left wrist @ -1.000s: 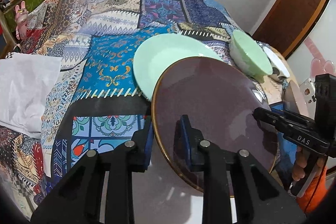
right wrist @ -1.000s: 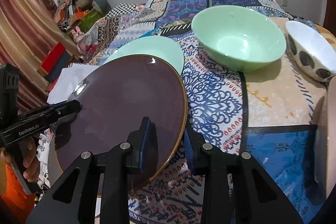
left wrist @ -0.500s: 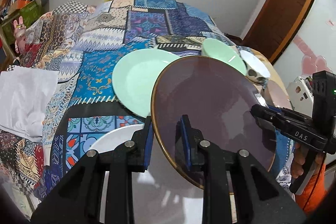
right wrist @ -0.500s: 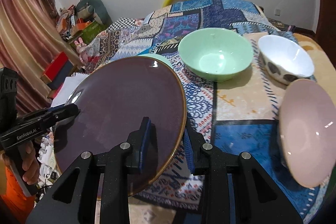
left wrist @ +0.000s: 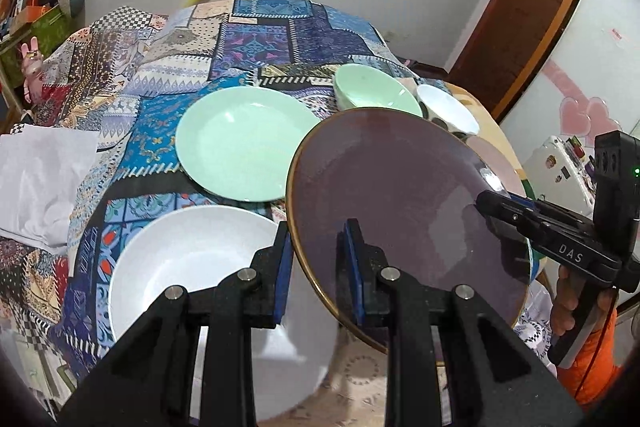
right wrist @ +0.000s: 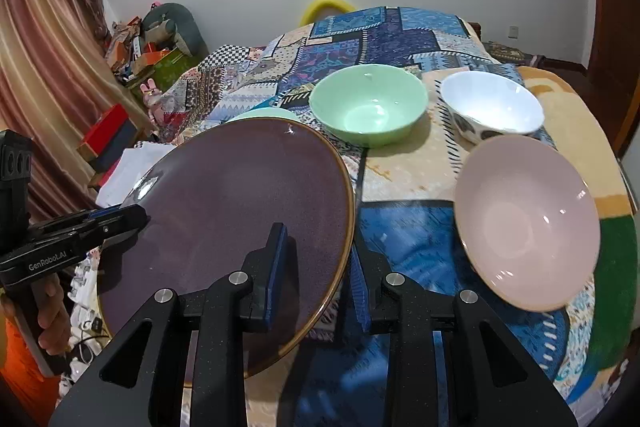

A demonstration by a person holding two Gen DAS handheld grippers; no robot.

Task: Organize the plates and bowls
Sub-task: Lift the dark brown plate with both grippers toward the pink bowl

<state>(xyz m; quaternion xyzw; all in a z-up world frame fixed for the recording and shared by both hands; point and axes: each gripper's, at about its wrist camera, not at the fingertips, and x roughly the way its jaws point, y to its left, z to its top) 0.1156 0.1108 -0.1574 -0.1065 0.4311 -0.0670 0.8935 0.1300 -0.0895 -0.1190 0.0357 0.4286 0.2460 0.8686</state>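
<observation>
At frame centre, the left gripper and right gripper are both clamping 1 dark plate aloft; 5 other dishes are lying unstacked, sorting barely begun.

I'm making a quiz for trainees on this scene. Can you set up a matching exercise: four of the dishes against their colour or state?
Column 1:
1. large plate
2. flat plate on the cloth
3. bowl beside the green bowl
4. shallow bowl nearest the right gripper

Column 2:
A. pink
B. white inside, dark spots outside
C. dark purple, gripped at opposite rims by both grippers
D. mint green

Pairs: 1-C, 2-D, 3-B, 4-A
</observation>
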